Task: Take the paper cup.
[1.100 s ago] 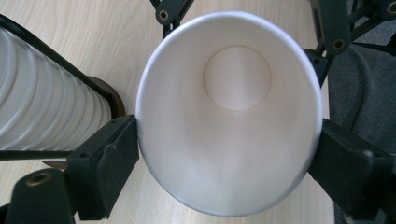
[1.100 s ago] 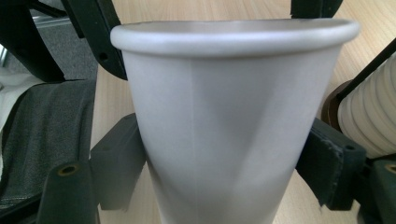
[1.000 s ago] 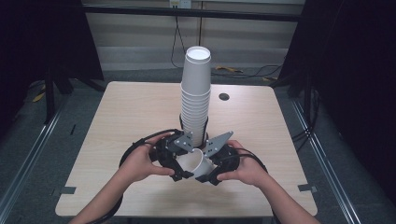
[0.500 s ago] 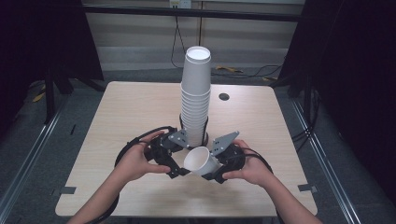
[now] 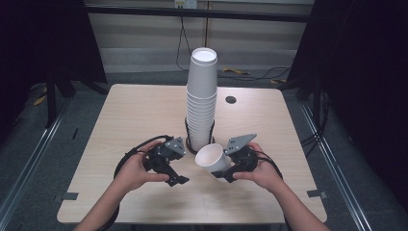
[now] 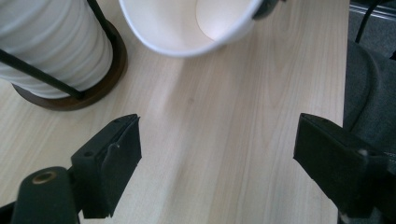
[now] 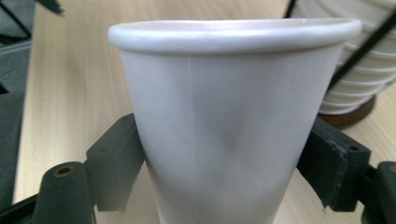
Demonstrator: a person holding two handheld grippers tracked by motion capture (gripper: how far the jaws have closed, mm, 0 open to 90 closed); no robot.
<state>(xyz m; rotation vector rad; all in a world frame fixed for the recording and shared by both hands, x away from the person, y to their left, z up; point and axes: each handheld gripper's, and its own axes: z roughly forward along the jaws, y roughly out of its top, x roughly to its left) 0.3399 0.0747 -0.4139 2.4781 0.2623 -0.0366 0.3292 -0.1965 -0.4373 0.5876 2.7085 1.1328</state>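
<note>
— What's changed? My left gripper (image 5: pixel 169 166) has let go of the paper cup (image 5: pixel 210 157) and drawn back; its jaws gape over bare table (image 5: pixel 120 115).

— So the handover looks complete?

— I judge so. My right gripper (image 5: pixel 230 166) clamps the cup, tilted, just before the stack of cups (image 5: pixel 201 103).

This looks like a lab or recording room: a bare wooden surface (image 5: pixel 144 120) stands between dark curtains (image 5: pixel 43 38), with metal floor rails (image 5: pixel 33 154), loose cables (image 5: pixel 250 74) by the wall, and tape marks (image 5: pixel 70 196) on the grey floor.
</note>
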